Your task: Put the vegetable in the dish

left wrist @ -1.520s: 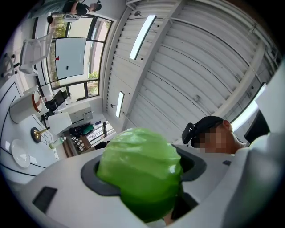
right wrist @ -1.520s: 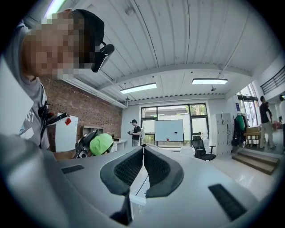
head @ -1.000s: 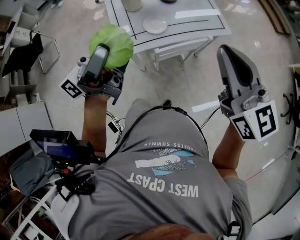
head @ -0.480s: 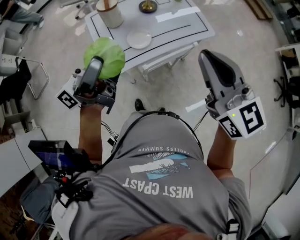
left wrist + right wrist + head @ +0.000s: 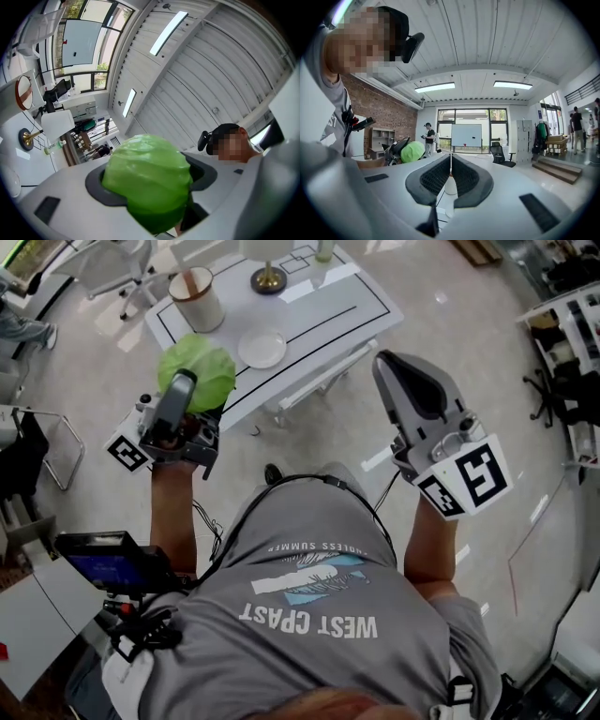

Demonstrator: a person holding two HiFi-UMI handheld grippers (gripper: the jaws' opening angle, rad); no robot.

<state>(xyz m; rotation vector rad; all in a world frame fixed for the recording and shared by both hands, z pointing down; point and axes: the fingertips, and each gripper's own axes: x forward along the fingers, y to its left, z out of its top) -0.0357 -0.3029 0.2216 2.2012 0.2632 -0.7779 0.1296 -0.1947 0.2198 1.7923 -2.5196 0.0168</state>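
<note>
Your left gripper (image 5: 183, 390) pinches the cabbage (image 5: 199, 371) near the dish (image 5: 262, 348), and the cabbage hides most of its pads. Your right gripper (image 5: 398, 376) is pressed together.

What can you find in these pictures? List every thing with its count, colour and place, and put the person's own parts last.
cabbage: one, green, held in the left gripper
dish: one, white, empty, on the table near its front edge
table: one, white with black lines, ahead of the person
canister: one, white with a brown rim, on the table's left end
stand base: one, brass-coloured, on the table's far side
left gripper: one, grey, fingers closed on the cabbage
right gripper: one, grey, fingers together, empty
</note>
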